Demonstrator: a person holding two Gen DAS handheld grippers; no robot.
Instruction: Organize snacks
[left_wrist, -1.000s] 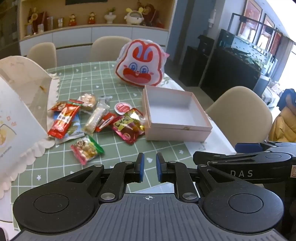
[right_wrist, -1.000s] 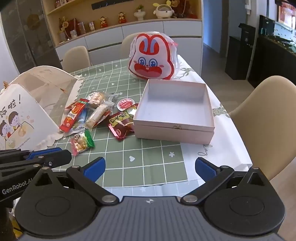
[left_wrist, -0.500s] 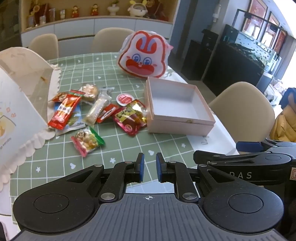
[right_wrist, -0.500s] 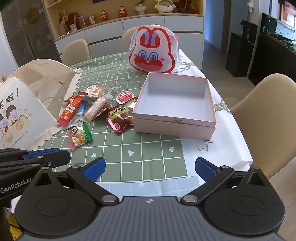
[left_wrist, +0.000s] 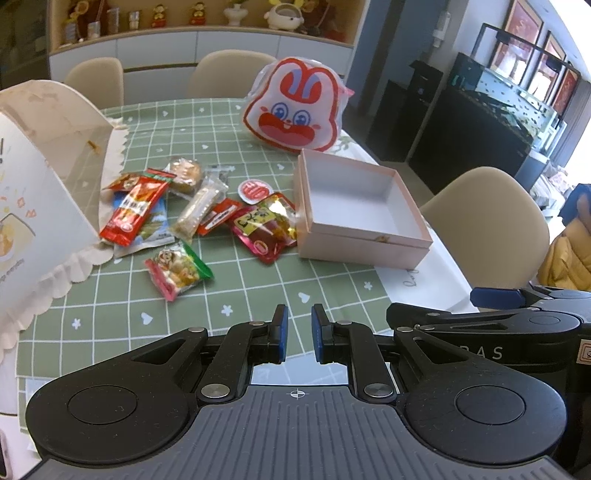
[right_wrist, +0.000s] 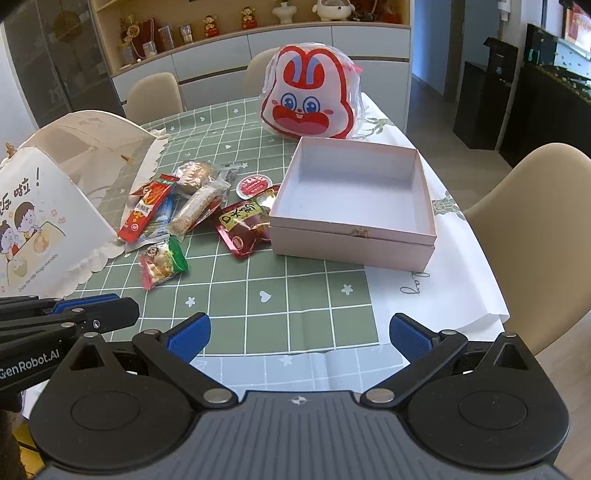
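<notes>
An empty pink box (left_wrist: 364, 236) (right_wrist: 351, 243) stands open on the green checked tablecloth. Left of it lie several snacks: a dark red packet (left_wrist: 264, 225) (right_wrist: 243, 225) touching the box, a round red cup (left_wrist: 255, 191), a cereal bar (left_wrist: 199, 210), a long red packet (left_wrist: 135, 210) (right_wrist: 147, 208) and a green-and-red packet (left_wrist: 177, 271) (right_wrist: 162, 262). My left gripper (left_wrist: 298, 332) hovers shut and empty over the table's near edge. Beside it my right gripper (right_wrist: 299, 332) stands wide open, holding nothing.
A bunny-face bag (left_wrist: 295, 110) (right_wrist: 310, 99) stands behind the box. A white paper gift bag (left_wrist: 37, 206) (right_wrist: 40, 221) lies on its side at the left. Beige chairs (left_wrist: 487, 221) (right_wrist: 535, 206) flank the table. Bare cloth lies between grippers and snacks.
Both views have shifted only slightly. Nothing on the table has moved, the left jaws stay shut and the right jaws stay open.
</notes>
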